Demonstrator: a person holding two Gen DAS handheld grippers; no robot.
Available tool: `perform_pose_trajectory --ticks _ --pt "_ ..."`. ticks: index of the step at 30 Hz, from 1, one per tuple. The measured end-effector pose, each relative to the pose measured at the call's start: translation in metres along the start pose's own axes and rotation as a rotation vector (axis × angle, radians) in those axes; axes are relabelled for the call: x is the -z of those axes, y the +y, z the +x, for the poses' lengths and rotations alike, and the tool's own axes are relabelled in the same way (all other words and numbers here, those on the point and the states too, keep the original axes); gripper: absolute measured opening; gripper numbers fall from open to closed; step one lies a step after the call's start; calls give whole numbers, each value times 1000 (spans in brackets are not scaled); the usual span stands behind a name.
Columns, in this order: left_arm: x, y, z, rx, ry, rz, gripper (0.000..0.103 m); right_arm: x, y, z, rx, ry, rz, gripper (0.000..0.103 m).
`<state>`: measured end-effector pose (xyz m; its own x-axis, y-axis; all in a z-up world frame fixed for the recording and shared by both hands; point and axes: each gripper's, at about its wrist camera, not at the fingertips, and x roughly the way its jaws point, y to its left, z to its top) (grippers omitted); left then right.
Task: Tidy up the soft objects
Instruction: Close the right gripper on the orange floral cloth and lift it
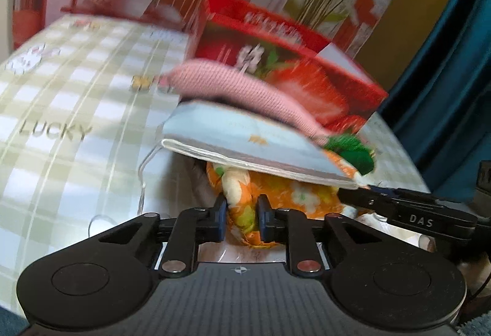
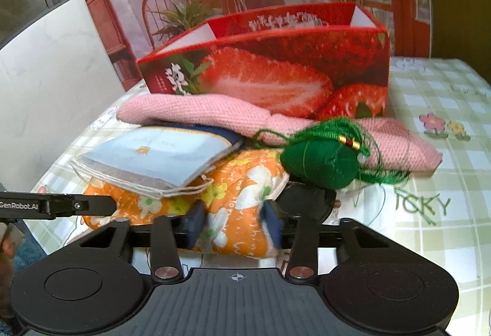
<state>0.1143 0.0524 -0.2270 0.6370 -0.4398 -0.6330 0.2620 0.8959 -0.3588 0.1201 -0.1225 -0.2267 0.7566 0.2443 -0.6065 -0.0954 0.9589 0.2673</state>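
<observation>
1. Left wrist view: left gripper (image 1: 241,214) has its jaws pinched narrow on a fold of the orange floral cloth (image 1: 294,197) at the near desk edge. A pale blue folded cloth (image 1: 245,139) lies on top of it, a pink knitted piece (image 1: 245,90) on that, and a green tasselled pouch (image 1: 353,151) to the right. The red strawberry box (image 1: 307,72) stands open just behind the pile. View is blurred.

2. Right wrist view: right gripper (image 2: 234,225) also has its jaws closed on the orange floral cloth (image 2: 245,182), gripping a bunched edge. The pale blue folded cloth (image 2: 153,158) rests on the orange one, the pink knitted piece (image 2: 214,115) lies against the red strawberry box (image 2: 276,72), and the green tasselled pouch (image 2: 319,164) sits on the pile's right. The checked desk (image 2: 445,182) carries everything.

3. Progress, as a judgement: early. All four soft items are outside the box; what shows of its inside looks empty, the bottom is hidden. Both grippers hold the bottom cloth, so the stack above could slide off if it is lifted.
</observation>
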Motion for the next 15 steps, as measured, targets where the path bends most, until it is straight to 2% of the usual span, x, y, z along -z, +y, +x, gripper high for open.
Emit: perform_pose_trajectory --ticks 6,15 --pt "-5 -12 -17 43 -73 50 17 -9 7 -19 -30 -94 -40 18" --pt "-6 -29 -37 84 -128 106 17 -13 16 -46 -31 -175 -68 16"
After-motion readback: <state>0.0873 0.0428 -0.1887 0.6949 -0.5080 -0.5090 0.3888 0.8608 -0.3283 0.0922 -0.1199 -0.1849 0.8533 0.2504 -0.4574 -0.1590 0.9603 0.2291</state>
